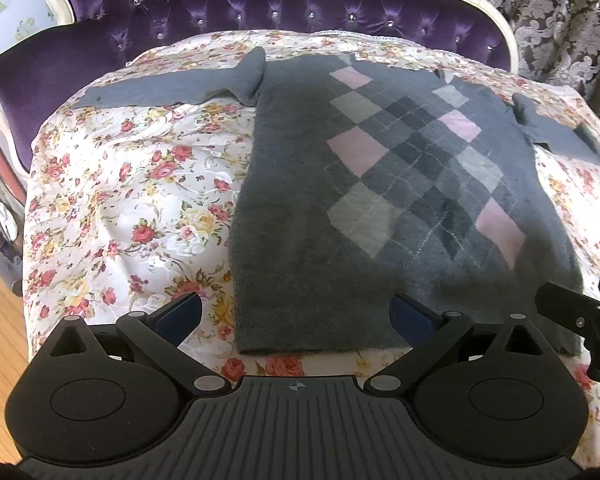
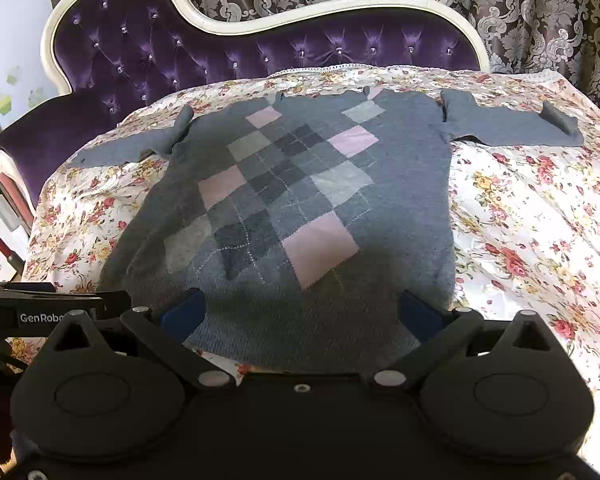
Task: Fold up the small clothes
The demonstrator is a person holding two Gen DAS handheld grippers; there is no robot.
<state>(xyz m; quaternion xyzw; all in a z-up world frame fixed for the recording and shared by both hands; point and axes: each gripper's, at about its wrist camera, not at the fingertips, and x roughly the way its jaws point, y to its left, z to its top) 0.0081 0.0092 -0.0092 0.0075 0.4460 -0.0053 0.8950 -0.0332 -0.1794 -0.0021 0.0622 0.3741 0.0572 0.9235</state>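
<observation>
A grey argyle sweater (image 2: 300, 200) is laid flat, front up, on a floral bedspread (image 2: 520, 240), with both sleeves spread outward near the purple tufted headboard (image 2: 180, 52). The left gripper (image 1: 296, 314) and the right gripper (image 2: 300, 312) are held wide open above the sweater's hem, with nothing grasped by either.
</observation>
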